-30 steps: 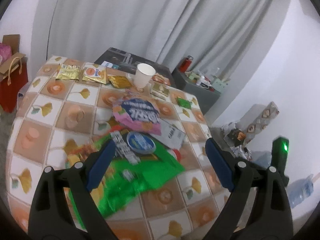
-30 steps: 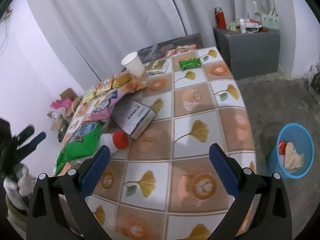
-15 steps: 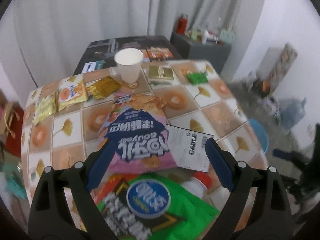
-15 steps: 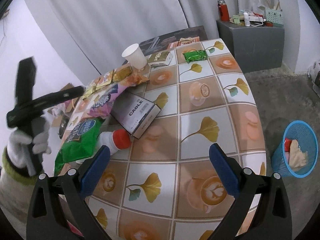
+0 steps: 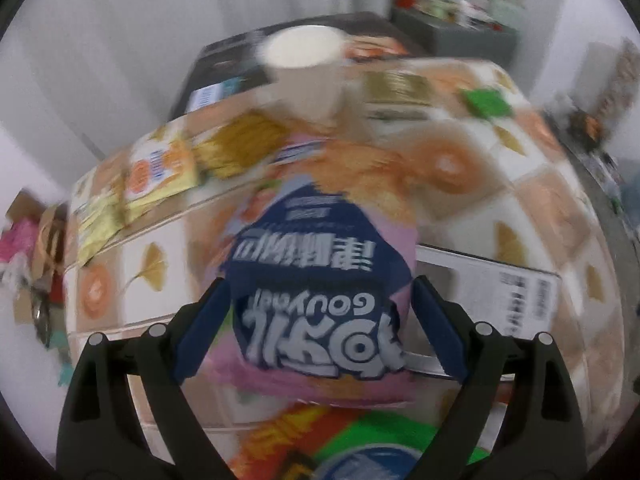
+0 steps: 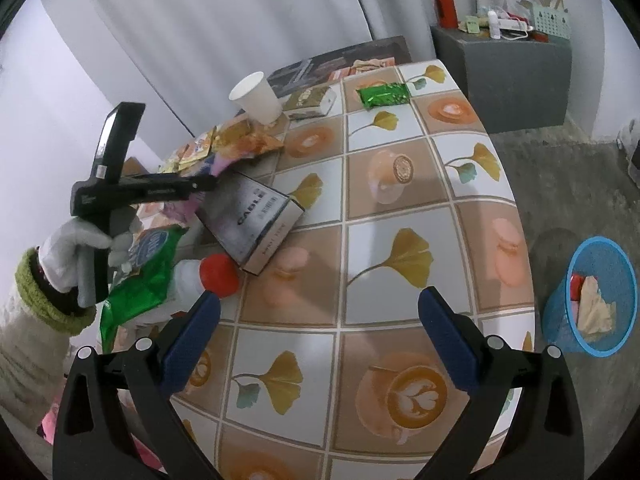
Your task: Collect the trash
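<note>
Trash is lying scattered over the tiled table (image 6: 404, 200): a pink and blue chip bag (image 5: 320, 280) is sitting near the table's left part, and the left hand-held gripper (image 5: 320, 316) is hovering right over it with its blue fingers (image 5: 208, 320) spread wide, one on each side of the bag, gripping nothing. The left wrist view is blurred, so whether the fingers are touching the bag cannot be told. Beside the bag, to its right, a white box printed CABLE (image 6: 252, 224) is lying flat, and a white bottle with a red cap (image 6: 212, 278) is lying on its side just in front of the box. A green snack bag (image 6: 140, 276) is lying next to the bottle. Farther back a white paper cup (image 6: 258, 98) is standing upright, with yellow snack packets (image 5: 160, 168) to its left and a small green wrapper (image 6: 383, 95) well apart to its right. In the right wrist view a white-gloved hand (image 6: 76, 252) is holding the left tool's handle. The right hand-held gripper (image 6: 320, 344) is hanging wide apart above a bare stretch of the table, holding nothing. On the floor to the right, a blue mesh bin (image 6: 560, 312) is standing with some crumpled waste inside
</note>
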Demonstrator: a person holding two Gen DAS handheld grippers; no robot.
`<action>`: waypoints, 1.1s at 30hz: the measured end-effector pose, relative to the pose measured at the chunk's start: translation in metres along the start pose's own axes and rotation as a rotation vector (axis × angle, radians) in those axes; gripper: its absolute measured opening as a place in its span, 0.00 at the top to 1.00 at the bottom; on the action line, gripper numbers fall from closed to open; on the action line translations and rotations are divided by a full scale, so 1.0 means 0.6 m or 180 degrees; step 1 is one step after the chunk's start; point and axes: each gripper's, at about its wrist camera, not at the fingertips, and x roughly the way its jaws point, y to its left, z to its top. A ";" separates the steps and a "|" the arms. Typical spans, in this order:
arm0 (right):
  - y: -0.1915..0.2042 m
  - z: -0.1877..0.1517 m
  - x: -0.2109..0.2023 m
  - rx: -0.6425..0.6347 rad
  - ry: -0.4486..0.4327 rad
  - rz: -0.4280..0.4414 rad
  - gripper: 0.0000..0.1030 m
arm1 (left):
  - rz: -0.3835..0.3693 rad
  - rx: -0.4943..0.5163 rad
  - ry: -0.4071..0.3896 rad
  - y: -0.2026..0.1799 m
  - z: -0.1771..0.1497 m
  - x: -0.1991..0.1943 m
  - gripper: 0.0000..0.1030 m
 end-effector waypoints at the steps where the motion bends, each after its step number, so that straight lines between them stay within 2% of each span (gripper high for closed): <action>1: -0.001 0.000 0.001 0.0007 0.0005 0.0004 0.06 | -0.0002 -0.0110 -0.0018 0.017 -0.001 -0.005 0.15; 3: 0.000 0.001 0.004 0.0024 0.0021 0.0039 0.06 | -0.0009 -0.0273 -0.0124 0.048 -0.005 -0.025 0.15; 8: 0.022 0.003 0.012 -0.0010 0.0059 0.0203 0.06 | 0.0038 -0.0455 -0.0455 0.091 -0.027 -0.093 0.15; 11: 0.045 0.001 0.012 -0.0121 0.0061 0.0320 0.07 | -0.0022 -0.0539 -0.0639 0.106 -0.051 -0.145 0.15; 14: 0.079 -0.002 0.010 -0.0425 0.0026 0.0352 0.07 | -0.0260 -0.0560 -0.0762 0.103 -0.088 -0.200 0.15; 16: 0.099 -0.004 0.011 -0.0594 0.0032 0.0383 0.10 | -0.0428 -0.0545 -0.0840 0.094 -0.117 -0.235 0.15; 18: 0.115 -0.007 0.017 -0.0685 0.0088 0.0412 0.16 | -0.0657 -0.0504 -0.0962 0.080 -0.159 -0.274 0.15; 22: 0.143 -0.018 0.031 -0.0750 0.0249 0.0559 0.29 | -0.0931 -0.0295 -0.1097 0.045 -0.231 -0.318 0.15; 27: 0.194 -0.027 0.067 -0.0864 0.0625 0.0814 0.48 | -0.0705 -0.0201 -0.1024 0.018 -0.300 -0.320 0.15; 30: 0.241 -0.013 0.088 -0.0984 0.0685 0.0920 0.52 | -0.0702 -0.0290 -0.1022 0.025 -0.325 -0.320 0.15; 33: 0.279 0.007 0.106 -0.1017 0.0675 0.1020 0.52 | -0.0594 -0.0358 -0.0988 0.033 -0.337 -0.311 0.15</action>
